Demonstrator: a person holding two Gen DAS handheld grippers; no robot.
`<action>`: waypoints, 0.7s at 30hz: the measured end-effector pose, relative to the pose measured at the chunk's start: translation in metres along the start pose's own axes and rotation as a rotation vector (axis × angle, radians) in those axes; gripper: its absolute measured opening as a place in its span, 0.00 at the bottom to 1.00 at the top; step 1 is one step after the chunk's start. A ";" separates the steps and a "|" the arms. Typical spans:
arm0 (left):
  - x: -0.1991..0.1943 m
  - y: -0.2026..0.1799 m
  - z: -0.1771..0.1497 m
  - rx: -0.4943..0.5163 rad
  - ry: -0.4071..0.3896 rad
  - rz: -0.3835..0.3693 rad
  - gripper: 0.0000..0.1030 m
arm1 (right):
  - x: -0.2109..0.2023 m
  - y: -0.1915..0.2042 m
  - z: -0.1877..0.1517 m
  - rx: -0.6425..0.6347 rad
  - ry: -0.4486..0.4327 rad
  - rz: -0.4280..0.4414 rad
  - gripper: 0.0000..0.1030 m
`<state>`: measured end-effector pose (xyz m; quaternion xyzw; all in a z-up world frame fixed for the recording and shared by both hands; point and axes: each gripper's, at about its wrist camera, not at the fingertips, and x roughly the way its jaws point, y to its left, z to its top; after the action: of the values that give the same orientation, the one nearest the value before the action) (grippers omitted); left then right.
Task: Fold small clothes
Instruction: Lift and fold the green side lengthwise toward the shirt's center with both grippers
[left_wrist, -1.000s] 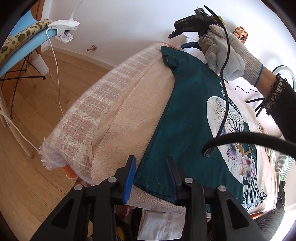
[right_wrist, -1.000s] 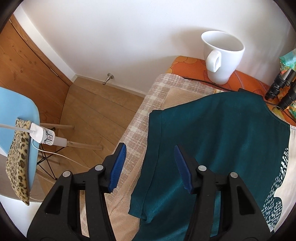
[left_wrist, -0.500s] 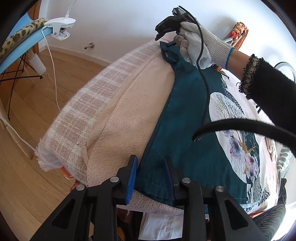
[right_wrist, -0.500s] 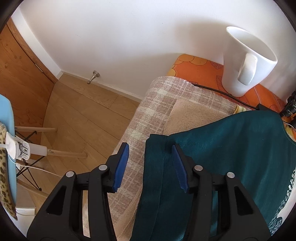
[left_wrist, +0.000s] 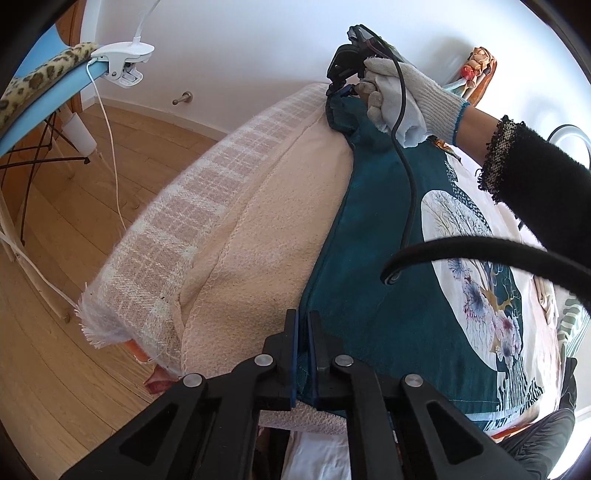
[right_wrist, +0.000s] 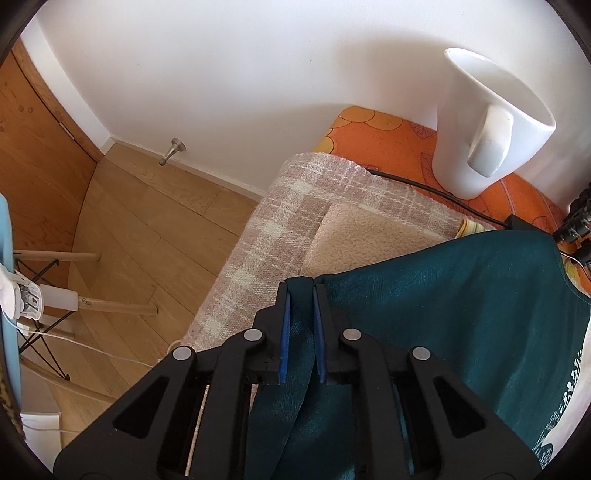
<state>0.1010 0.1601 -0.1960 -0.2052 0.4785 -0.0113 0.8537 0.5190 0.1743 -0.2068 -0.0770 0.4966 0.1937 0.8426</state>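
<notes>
A dark teal T-shirt (left_wrist: 373, 258) with a white round print lies flat on a cream towel (left_wrist: 266, 221) over a plaid blanket. My left gripper (left_wrist: 303, 325) is shut on the shirt's near hem corner. My right gripper (right_wrist: 300, 291) is shut on the shirt's far sleeve edge (right_wrist: 299, 317); it also shows in the left wrist view (left_wrist: 343, 88), held by a gloved hand at the far end of the shirt. The shirt (right_wrist: 443, 314) fills the lower right of the right wrist view.
A white mug (right_wrist: 484, 133) stands on an orange cloth (right_wrist: 373, 133) beyond the blanket (right_wrist: 280, 214). A black cable (right_wrist: 424, 192) runs past it. A blue chair (left_wrist: 40, 96) with a clip lamp stands left on the wood floor (left_wrist: 55, 332).
Both grippers have closed on the shirt: the left on the near hem, the right on the far sleeve edge. The right gripper has moved further toward the far end.
</notes>
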 end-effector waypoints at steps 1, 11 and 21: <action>-0.002 0.000 0.000 -0.006 -0.005 -0.009 0.00 | -0.003 -0.001 -0.001 -0.001 -0.007 -0.004 0.09; -0.016 -0.003 0.001 -0.014 -0.051 -0.067 0.00 | -0.043 -0.021 0.000 0.023 -0.077 0.010 0.08; -0.024 -0.022 0.001 0.012 -0.062 -0.170 0.00 | -0.080 -0.057 -0.001 0.045 -0.130 0.007 0.07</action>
<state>0.0928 0.1459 -0.1679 -0.2400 0.4324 -0.0802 0.8654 0.5066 0.1025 -0.1411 -0.0436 0.4452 0.1898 0.8740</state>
